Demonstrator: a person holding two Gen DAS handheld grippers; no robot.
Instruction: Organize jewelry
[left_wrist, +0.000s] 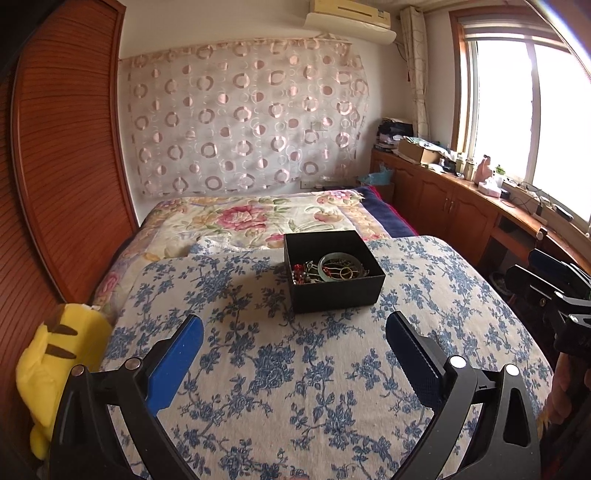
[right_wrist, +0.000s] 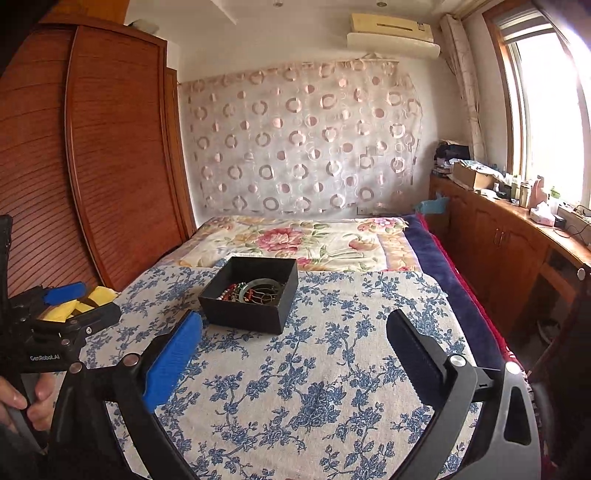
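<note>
We hold left gripper (left_wrist: 293, 332) and right gripper (right_wrist: 293, 332) spread wide, empty, near black jewelry box (left_wrist: 334, 284) on floral cloth (left_wrist: 295, 387).

jewelry (left_wrist: 332, 271) tangled — pieces indistinct, plush toy (left_wrist: 55, 369) edge-cropped

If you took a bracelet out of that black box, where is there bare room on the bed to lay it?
Bare blue-flowered cloth lies between the black box and both open tools, left tool, right tool, and left of the box. The box's inside is crowded with jewelry.
</note>
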